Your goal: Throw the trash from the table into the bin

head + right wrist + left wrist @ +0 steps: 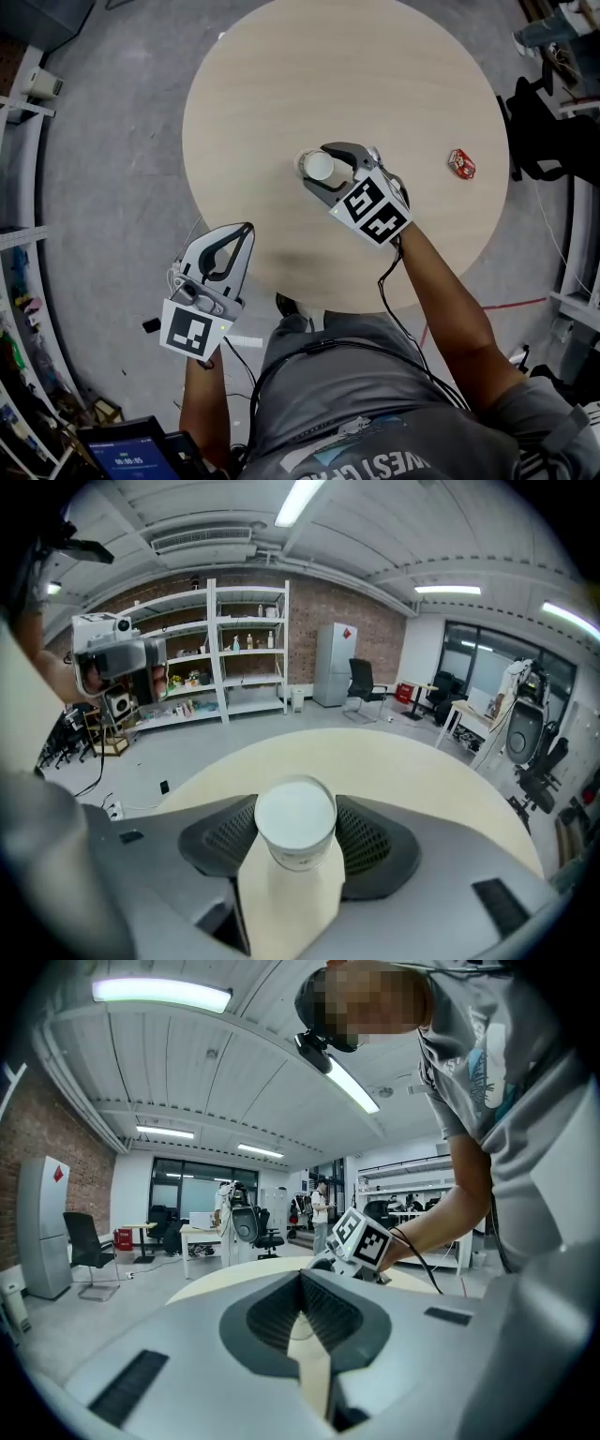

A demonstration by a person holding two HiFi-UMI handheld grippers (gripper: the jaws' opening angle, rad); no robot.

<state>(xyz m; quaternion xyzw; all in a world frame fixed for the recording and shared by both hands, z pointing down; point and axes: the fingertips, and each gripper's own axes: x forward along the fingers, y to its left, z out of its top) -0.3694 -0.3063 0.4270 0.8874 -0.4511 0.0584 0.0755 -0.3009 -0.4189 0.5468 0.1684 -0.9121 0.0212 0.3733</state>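
A white paper cup (319,167) stands upright near the middle of the round wooden table (262,103). My right gripper (317,169) reaches over the table from the near side, and its jaws sit on either side of the cup. In the right gripper view the cup (296,819) fills the gap and both pads (361,841) touch its sides. A crumpled red can (461,164) lies near the table's right edge. My left gripper (246,230) hangs at the table's near left rim, shut and empty, and its tips (302,1283) point across the table. No bin shows.
A black office chair (548,131) stands just off the table's right edge. Shelving (19,234) runs along the left, and a tablet (127,455) sits at the bottom left. White shelves (234,649) and a grey cabinet (335,663) line the far brick wall.
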